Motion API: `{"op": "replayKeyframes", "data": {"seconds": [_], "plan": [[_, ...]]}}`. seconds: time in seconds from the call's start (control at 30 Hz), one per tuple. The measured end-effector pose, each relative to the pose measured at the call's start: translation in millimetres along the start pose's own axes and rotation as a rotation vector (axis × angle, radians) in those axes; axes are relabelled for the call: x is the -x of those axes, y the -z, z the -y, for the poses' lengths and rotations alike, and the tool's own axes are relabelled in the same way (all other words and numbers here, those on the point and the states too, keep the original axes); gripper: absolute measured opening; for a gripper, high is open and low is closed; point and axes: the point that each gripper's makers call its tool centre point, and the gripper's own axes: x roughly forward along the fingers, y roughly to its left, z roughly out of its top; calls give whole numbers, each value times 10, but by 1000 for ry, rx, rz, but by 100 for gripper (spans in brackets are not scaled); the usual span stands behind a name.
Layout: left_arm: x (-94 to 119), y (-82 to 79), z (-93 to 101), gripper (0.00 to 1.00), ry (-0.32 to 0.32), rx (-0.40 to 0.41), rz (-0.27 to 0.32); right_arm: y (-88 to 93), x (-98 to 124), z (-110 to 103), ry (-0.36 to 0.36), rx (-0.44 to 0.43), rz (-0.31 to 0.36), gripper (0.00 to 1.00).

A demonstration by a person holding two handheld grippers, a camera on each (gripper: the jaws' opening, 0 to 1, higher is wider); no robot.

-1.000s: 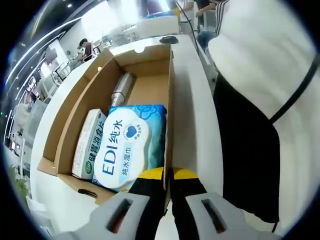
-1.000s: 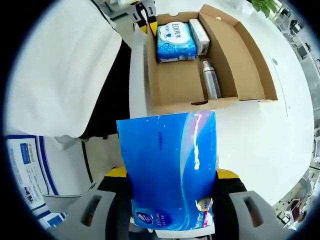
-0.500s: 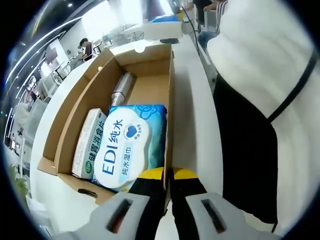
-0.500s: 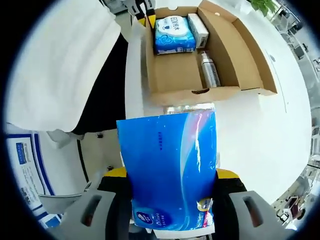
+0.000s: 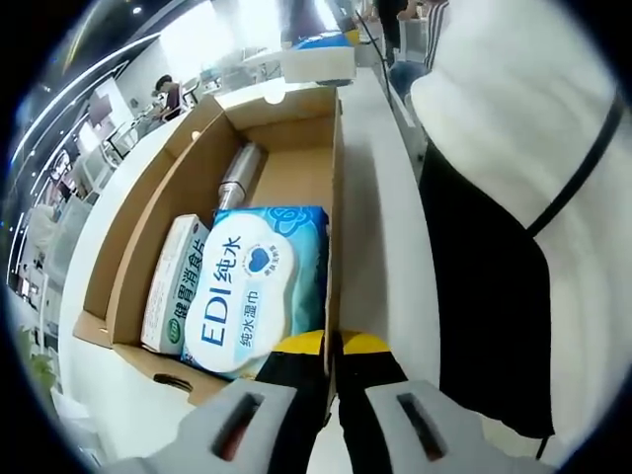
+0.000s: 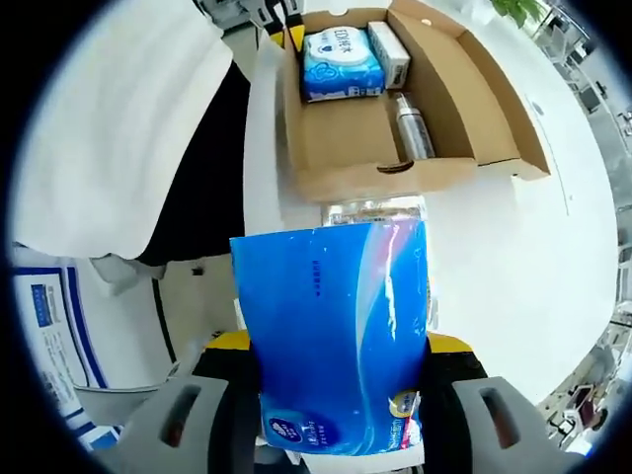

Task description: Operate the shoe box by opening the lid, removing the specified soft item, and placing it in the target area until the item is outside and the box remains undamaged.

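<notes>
the right tool (image 6: 341, 395) is clamped on the blue tissue pack (image 6: 336, 331), holding it outside the shoe box (image 6: 346, 148), above the white bench (image 6: 513, 257). the left tool (image 5: 331, 380) pinches the box's near wall between its jaws. inside lie a wet wipes pack (image 5: 252, 286), a small carton (image 5: 178, 281) and a metal bottle (image 5: 240, 176).
</notes>
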Motion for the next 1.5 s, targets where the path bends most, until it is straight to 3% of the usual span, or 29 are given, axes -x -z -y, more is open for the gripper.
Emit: {"op": "replayKeyframes", "data": {"seconds": [0.1,0.27,0.67,0.87,0.9,0.93,1.17,1.3,1.5], "plan": [[-2,-2,4,2,5,-1,-2,23,-32,61,35,4,-1,63],[-4,3,3,2,3,2,-4,66,-157,61,29,-6,-6,63],[-3,4,2,2,-4,14,-6,-20,-239,96,16,55,-5,63],[4,-10,7,2,-5,16,-10,-74,-359,210,20,82,7,64],[4,-10,8,2,-5,17,-11,-88,-449,238,13,56,33,64],[3,-9,8,2,-5,17,-11,-44,-524,235,-5,-8,15,63],[1,-2,3,3,-14,21,-18,-126,-532,207,-18,34,37,64],[-4,9,0,3,-15,21,-21,-123,-547,256,-9,58,14,64],[-2,3,0,3,-14,17,-21,-227,-554,356,0,67,32,64]]}}
